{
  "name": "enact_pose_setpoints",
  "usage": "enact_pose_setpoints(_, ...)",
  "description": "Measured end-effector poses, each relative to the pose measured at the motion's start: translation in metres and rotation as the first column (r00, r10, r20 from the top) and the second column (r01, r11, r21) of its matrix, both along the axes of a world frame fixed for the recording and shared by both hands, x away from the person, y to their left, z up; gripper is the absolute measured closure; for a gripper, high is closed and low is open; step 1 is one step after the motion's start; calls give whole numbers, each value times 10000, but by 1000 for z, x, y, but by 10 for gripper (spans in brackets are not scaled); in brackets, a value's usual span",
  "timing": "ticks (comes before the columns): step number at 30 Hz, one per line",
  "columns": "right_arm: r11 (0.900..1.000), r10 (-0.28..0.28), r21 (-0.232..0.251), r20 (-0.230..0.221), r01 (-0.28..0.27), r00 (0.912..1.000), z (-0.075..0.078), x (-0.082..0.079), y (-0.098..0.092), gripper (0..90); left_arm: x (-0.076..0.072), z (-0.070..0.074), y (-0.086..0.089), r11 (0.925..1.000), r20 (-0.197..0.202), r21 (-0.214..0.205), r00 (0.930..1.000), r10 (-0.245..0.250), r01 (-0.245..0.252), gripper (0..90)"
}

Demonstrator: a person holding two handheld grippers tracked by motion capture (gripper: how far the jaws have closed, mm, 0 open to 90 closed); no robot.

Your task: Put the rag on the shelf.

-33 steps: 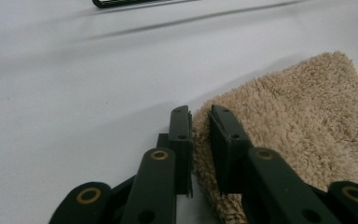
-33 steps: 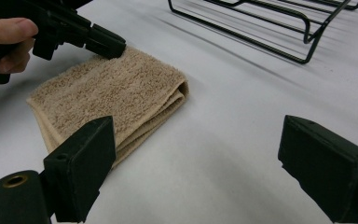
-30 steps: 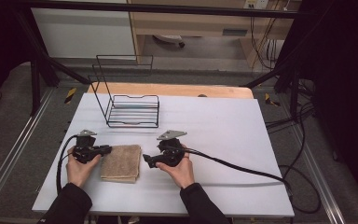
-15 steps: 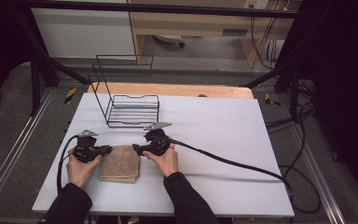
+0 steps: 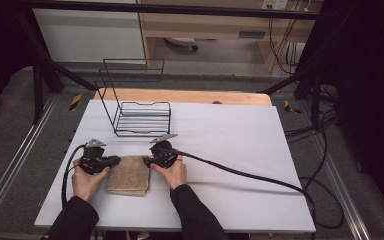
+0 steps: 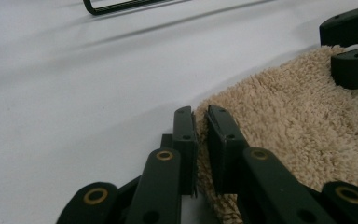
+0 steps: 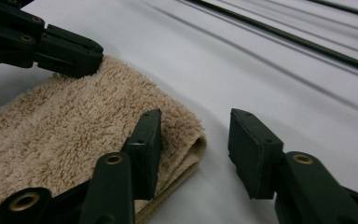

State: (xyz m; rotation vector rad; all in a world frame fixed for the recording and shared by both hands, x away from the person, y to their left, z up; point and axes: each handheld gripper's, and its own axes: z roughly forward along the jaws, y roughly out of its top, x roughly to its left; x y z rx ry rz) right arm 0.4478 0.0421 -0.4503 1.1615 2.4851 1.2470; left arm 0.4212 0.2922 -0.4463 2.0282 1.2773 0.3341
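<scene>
Pinching the towel (image 6: 303, 121), left gripper (image 6: 201, 122) clenched; right gripper (image 7: 195, 140) closing, not gripping.

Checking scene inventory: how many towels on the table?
1. A folded beige towel lies near the table's front edge, between the left hand-held gripper, shut on its corner, and the right hand-held gripper. The wire rack looks empty.

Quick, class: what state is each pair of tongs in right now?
Left tongs: shut on the towel edge.
Right tongs: open, just been closing around the towel corner.
</scene>
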Motion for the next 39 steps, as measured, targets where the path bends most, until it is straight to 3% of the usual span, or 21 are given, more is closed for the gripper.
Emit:
enact_pose_setpoints(15,9996,201,218,-467,-191,9987,-2,-5,1,827,0,-1,2,9999,0,-159,10000,-1,1,808)
enact_pose_setpoints(25,9992,112,378,-520,-93,9986,0,-6,1,861,-1,1,5,9989,-95,-467,9999,88,-92,849)
enact_pose_setpoints(33,9981,173,592,-18,-172,9998,12,-13,-1,863,-11,12,11,9947,619,-1024,9981,63,1,855)
enact_pose_setpoints(39,9963,248,814,449,-284,9987,22,-22,-3,863,-21,20,15,9924,1115,-1222,9938,15,122,856)
